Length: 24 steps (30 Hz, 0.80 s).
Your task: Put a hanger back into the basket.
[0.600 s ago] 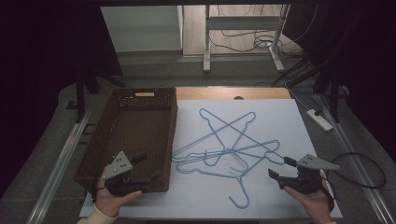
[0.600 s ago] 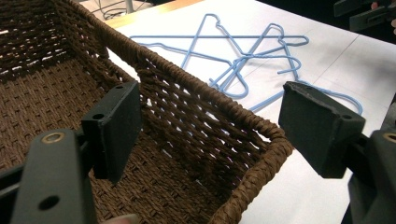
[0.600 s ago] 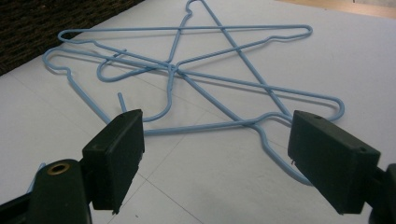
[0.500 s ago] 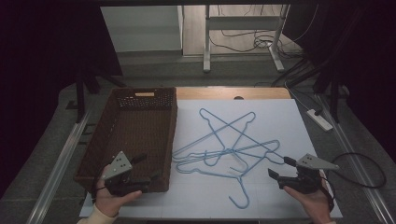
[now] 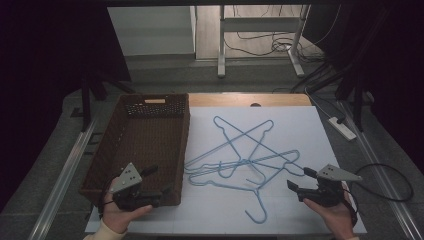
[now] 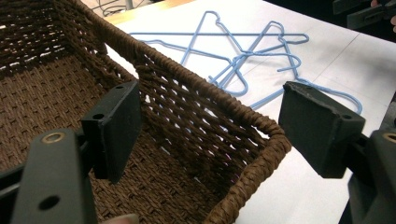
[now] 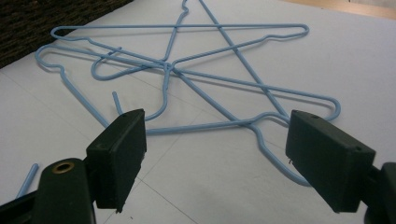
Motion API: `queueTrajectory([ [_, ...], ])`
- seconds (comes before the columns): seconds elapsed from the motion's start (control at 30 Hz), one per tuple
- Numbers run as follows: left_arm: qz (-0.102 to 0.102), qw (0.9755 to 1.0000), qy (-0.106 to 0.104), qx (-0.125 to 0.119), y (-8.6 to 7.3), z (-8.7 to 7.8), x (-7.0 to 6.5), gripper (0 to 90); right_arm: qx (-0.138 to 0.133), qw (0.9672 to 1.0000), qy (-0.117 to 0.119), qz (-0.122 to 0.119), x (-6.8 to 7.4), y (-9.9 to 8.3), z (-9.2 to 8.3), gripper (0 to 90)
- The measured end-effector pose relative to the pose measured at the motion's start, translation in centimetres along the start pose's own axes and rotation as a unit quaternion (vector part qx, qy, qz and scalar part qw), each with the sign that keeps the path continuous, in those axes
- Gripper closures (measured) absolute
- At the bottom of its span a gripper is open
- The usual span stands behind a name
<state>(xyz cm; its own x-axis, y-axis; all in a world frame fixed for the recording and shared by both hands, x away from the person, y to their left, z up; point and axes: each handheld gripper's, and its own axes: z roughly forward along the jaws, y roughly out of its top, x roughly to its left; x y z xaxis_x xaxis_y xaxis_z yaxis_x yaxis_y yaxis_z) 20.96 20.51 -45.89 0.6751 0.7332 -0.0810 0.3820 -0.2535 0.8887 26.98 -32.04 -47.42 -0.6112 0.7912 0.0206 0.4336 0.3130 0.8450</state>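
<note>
At table centre, blue wire hangers (image 5: 245,157) lie tangled on the white sheet (image 5: 295,125), beside the wicker basket (image 5: 127,145) at 9 o'clock.
Both tools are spread wide and empty: the left gripper (image 5: 159,182) hovers at the basket's near corner, the right gripper (image 5: 299,181) faces the pile from 4 o'clock. Thin, light and springy, the slick wires will likely snag together; a straight bar of the nearest hanger seems the safest place to pinch.
</note>
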Motion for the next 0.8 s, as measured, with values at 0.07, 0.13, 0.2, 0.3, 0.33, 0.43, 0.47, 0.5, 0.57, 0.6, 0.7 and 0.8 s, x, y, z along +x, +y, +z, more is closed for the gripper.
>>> queueTrajectory([
  [0.07, -0.001, 1.0, -0.001, 0.0, 0.0, -0.1, 0.0, 22.5, 0.003, 1.0, -0.001, -0.001, 0.1, 0.1, 0.1, 22.2],
  [0.13, -0.002, 1.0, -0.001, -0.001, 0.0, -0.1, 0.1, 22.5, 0.009, 0.9999, -0.004, -0.004, 0.1, 0.2, 0.2, 22.9],
  [0.2, -0.002, 1.0, 0.0, -0.001, 0.0, -0.1, 0.1, 22.5, 0.016, 0.9998, -0.011, -0.009, 0.2, 0.6, 0.3, 23.7],
  [0.3, -0.003, 1.0, -0.002, -0.001, 0.0, -0.2, 0.0, 22.5, 0.031, 0.9994, -0.012, -0.009, 0.4, 1.4, 0.5, 24.3],
  [0.33, -0.002, 1.0, -0.003, -0.001, 0.0, -0.2, 0.0, 22.5, 0.038, 0.9991, -0.012, -0.01, 0.5, 1.7, 0.7, 24.5],
  [0.43, -0.002, 1.0, -0.005, -0.001, 0.1, -0.1, 0.0, 22.5, 0.065, 0.9976, -0.012, -0.017, 1.0, 2.8, 1.4, 25.5],
  [0.47, -0.002, 1.0, -0.005, -0.001, 0.1, -0.1, 0.0, 22.5, 0.072, 0.9971, -0.011, -0.019, 1.2, 3.2, 1.8, 26.4],
  [0.5, -0.002, 1.0, -0.006, -0.001, 0.1, -0.1, 0.0, 22.5, 0.081, 0.9965, -0.01, -0.021, 1.4, 3.7, 2.1, 26.9],
  [0.57, -0.002, 1.0, -0.008, 0.0, 0.1, 0.0, 0.0, 22.5, 0.098, 0.9947, -0.009, -0.031, 1.8, 4.5, 3.0, 28.4],
  [0.6, -0.002, 1.0, -0.008, 0.0, 0.0, 0.0, 0.1, 22.6, 0.109, 0.9933, -0.008, -0.037, 2.1, 5.0, 3.6, 29.8],
  [0.7, -0.002, 1.0, -0.008, 0.002, 0.0, 0.1, 0.0, 22.6, 0.14, 0.9886, -0.003, -0.055, 2.8, 6.0, 5.2, 32.8],
  [0.8, 0.0, 0.9999, -0.01, 0.004, 0.0, 0.2, 0.0, 22.7, 0.174, 0.982, 0.0, -0.072, 3.6, 6.6, 7.3, 36.8],
])
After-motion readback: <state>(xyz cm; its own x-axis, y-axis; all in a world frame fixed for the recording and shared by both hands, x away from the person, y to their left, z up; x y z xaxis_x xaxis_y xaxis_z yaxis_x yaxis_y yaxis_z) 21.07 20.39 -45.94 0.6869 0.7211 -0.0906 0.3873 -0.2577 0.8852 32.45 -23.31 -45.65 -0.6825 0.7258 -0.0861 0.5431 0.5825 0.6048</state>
